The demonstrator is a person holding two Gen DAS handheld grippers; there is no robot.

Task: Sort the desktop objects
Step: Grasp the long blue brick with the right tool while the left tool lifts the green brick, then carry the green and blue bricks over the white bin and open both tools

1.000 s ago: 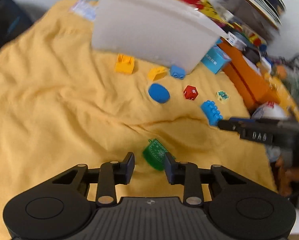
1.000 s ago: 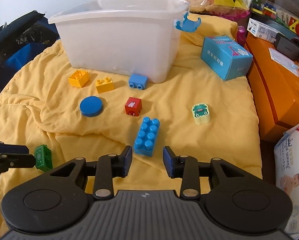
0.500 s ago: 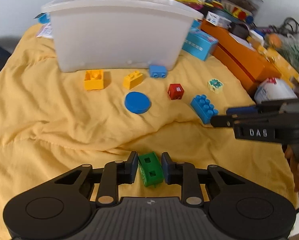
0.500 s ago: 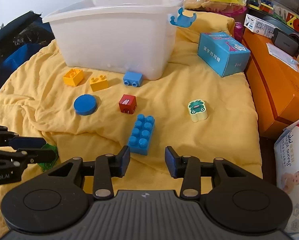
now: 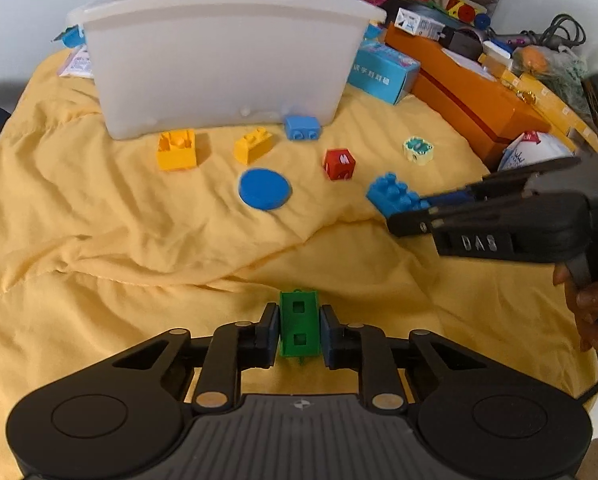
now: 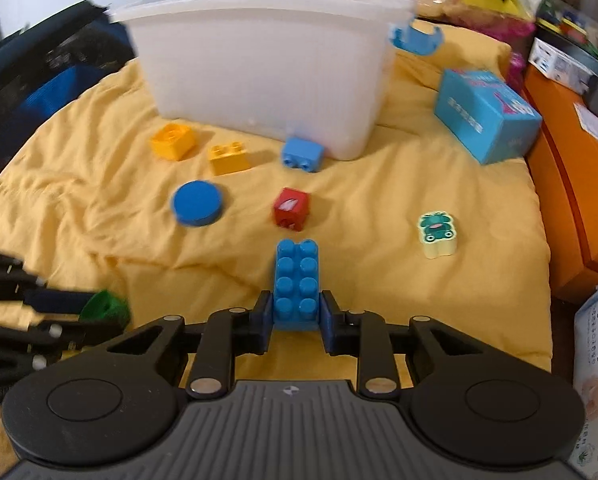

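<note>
The left hand-held gripper (image 5: pixel 299 330) is closing, its pads pressed on a green toy brick (image 5: pixel 299 326) over the yellow blanket (image 5: pixel 99 240). The right hand-held gripper (image 6: pixel 297 322) is closing on the near end of a long blue studded brick (image 6: pixel 296 280), in front of the white plastic bin (image 6: pixel 259 60).

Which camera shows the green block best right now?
The left wrist view: the green block sits sharp and centred between the left gripper pads as its jaws close on it. The right wrist view shows only a blurred green edge at far left, behind that gripper's fingers.
</note>
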